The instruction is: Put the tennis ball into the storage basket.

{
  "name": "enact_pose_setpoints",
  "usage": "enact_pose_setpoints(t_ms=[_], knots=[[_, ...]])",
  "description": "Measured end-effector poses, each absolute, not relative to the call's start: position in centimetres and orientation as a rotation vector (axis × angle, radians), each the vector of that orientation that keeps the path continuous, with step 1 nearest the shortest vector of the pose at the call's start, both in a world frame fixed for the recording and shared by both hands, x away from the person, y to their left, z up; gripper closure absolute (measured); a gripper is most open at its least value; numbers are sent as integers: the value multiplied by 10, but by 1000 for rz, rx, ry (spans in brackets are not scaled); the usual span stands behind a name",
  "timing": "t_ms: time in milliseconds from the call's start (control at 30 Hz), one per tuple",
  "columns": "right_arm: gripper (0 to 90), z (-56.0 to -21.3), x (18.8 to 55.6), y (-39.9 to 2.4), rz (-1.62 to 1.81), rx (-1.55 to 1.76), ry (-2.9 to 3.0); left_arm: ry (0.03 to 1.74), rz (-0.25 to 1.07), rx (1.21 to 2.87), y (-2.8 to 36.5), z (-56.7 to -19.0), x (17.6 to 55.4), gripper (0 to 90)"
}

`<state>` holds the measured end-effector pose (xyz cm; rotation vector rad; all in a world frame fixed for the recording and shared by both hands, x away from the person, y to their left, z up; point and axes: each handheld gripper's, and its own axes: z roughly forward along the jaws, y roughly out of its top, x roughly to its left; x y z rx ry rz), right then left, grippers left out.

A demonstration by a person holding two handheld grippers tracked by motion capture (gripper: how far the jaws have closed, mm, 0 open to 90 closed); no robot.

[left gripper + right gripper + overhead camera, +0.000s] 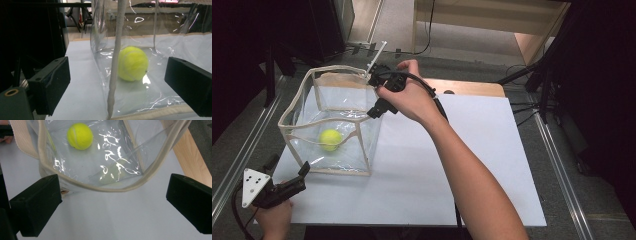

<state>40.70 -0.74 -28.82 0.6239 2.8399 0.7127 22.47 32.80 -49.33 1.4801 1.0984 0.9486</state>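
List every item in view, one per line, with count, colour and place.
tennis ball: one, yellow-green, on the floor of the clear bag
clear bag: one, transparent with beige trim, standing open on the table's left part
table: one, white top with a wooden far edge
left hand-held gripper: one, black with a grey plate, open, at the bag's near corner
right hand-held gripper: one, black, open, above the bag's far right rim

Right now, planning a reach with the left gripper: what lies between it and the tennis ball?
The clear bag's plastic wall and its cream corner seam stand between the open left gripper and the tennis ball, per the left gripper view.
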Motion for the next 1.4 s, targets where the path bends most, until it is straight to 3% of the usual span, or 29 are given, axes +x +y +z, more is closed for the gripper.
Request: enact_pose_setpoints(t_ms=[1400], knots=[[0,-367,355,-48,790,653,2824,1093,955,1490,328,-493,224,68]])
